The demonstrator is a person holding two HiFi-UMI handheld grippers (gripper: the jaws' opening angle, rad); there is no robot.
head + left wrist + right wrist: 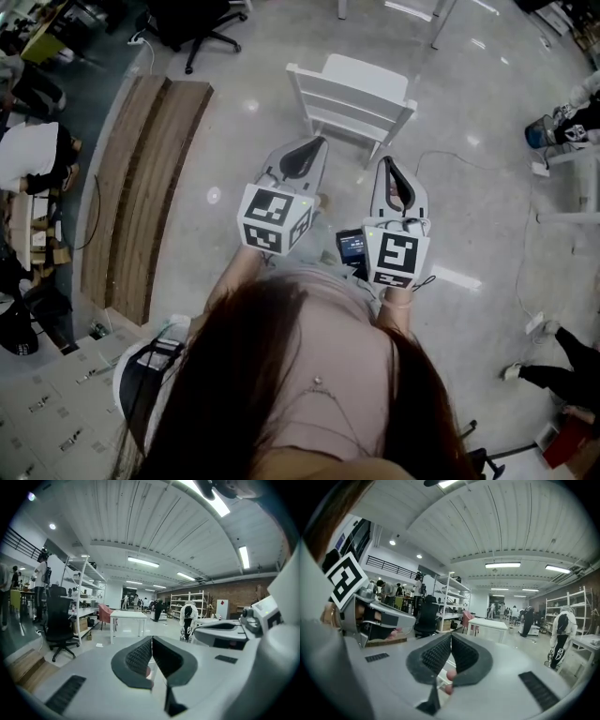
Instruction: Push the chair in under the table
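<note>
A white slatted chair point(353, 94) stands on the grey floor, its back rail nearest me. Both grippers point at that back from just short of it, and I cannot tell whether either touches it. My left gripper point(318, 142) is shut with nothing between its jaws, tip near the chair's left rear post. My right gripper point(386, 162) is also shut and empty, near the right rear post. In the left gripper view the shut jaws point(152, 640) aim at a white table point(127, 616) farther off. The right gripper point(451, 636) faces the same table point(490, 623).
Long wooden boards point(141, 187) lie on the floor at left. A black office chair point(201, 24) stands behind them, also seen as an office chair point(58, 625). Shelving point(82, 597) lines the left side. White furniture legs point(437, 23) and floor cables point(469, 164) lie beyond and right.
</note>
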